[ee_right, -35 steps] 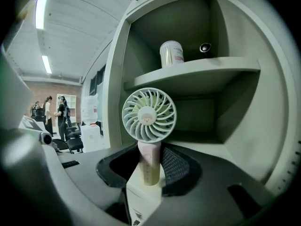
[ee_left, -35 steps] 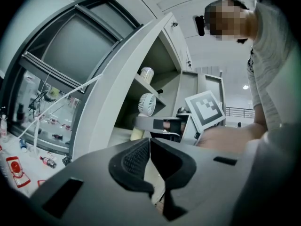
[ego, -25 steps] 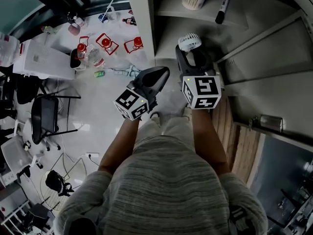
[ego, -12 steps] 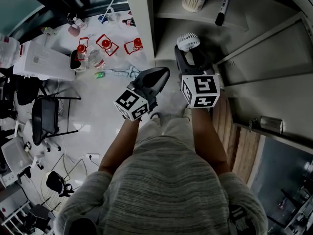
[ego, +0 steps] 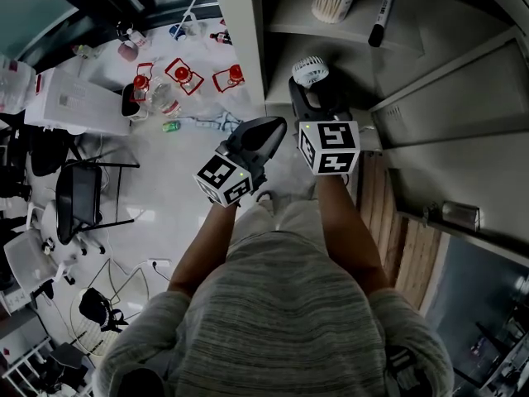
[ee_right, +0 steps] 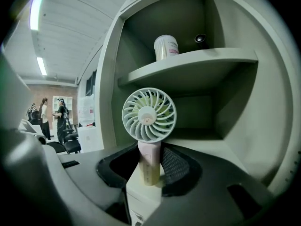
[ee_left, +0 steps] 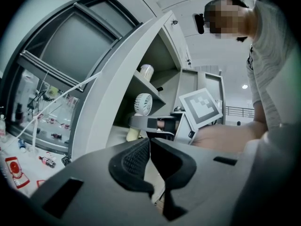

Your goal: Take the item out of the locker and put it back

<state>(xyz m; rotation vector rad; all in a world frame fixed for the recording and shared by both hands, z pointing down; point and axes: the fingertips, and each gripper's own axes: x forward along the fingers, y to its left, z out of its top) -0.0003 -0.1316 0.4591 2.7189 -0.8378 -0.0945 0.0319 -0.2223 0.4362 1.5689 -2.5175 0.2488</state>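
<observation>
In the head view, the fan (ego: 310, 71) was seen clamped in the right claw (ego: 312, 91) at the mouth of the locker (ego: 246, 48), below its shelf (ego: 347, 25). The left claw (ego: 266, 129) was held idle beside it. In the left gripper view, that claw's jaws were pressed together on nothing. In the right gripper view, the fan's handle was gripped upright before the lower compartment. Setting down and release were judged to be left; whether it was being taken out or returned could not be told.

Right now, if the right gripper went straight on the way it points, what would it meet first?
The right gripper, holding the fan, points into the lower compartment. The way looks free up to the back wall, which the fan would probably reach first; depth is unclear.
</observation>
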